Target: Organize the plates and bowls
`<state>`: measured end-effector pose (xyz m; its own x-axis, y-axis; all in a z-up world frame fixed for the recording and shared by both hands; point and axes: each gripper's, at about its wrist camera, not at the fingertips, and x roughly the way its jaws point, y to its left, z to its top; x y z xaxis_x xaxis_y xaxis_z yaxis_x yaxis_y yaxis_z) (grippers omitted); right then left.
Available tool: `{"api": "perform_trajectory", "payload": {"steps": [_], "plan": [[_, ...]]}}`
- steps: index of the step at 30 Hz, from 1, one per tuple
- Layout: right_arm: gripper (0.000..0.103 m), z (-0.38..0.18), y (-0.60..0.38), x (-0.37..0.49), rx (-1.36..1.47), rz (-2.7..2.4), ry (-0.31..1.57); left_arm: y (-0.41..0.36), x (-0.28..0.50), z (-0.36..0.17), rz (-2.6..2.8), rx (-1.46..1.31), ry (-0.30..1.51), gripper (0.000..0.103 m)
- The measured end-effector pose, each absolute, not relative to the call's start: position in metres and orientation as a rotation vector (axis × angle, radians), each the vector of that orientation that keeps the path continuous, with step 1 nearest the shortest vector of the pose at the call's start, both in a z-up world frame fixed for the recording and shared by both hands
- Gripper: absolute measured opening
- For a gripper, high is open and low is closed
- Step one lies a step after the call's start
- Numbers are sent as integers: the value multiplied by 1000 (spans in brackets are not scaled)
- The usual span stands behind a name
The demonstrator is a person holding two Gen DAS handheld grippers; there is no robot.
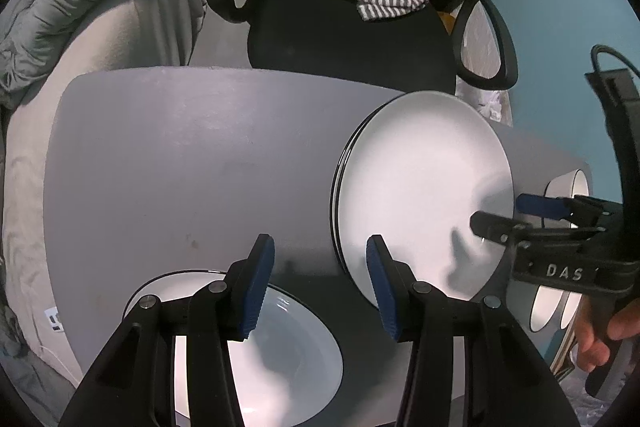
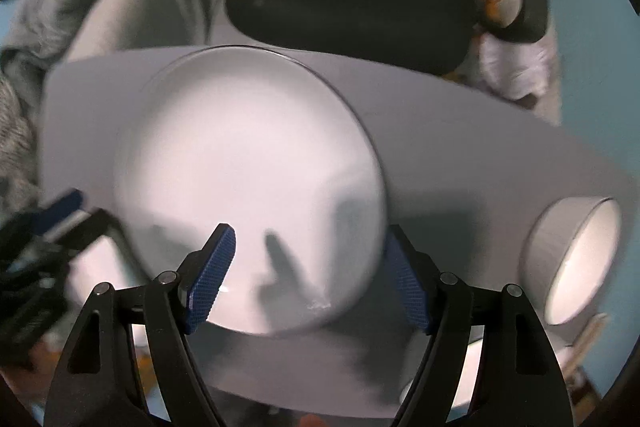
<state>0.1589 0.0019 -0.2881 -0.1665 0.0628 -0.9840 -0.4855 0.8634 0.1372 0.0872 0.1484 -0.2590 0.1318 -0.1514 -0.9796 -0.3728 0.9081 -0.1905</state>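
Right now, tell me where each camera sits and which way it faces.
Left wrist: on the left gripper, looking steeply down at the grey table, a bowl below its open fingers; the right gripper and a hand show.
Right wrist: on the right gripper, looking down over the plate stack, jaws open; the left gripper shows blurred.
Shared: plate stack, table, black chair.

Right view blurred; bowl partly behind left tongs
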Motion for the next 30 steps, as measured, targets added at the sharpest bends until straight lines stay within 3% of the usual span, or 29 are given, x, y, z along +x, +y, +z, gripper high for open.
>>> {"api": "perform_trajectory", "payload": {"steps": [4,7,14,20,30], "plan": [[75,-285,5,154,-367,502,1661,151,80,-251,179,-446,1420,50],[75,-277,7,148,-441,487,1593,155,69,-244,202,-444,1393,65],[75,-245,15,118,-604,546,1389,164,29,-231,239,-395,1377,65],[75,-231,30,88,-640,626,1324,174,-6,-218,313,-315,1352,65],[75,-210,44,54,-441,709,1301,196,-61,-207,391,-335,1289,65]]}}
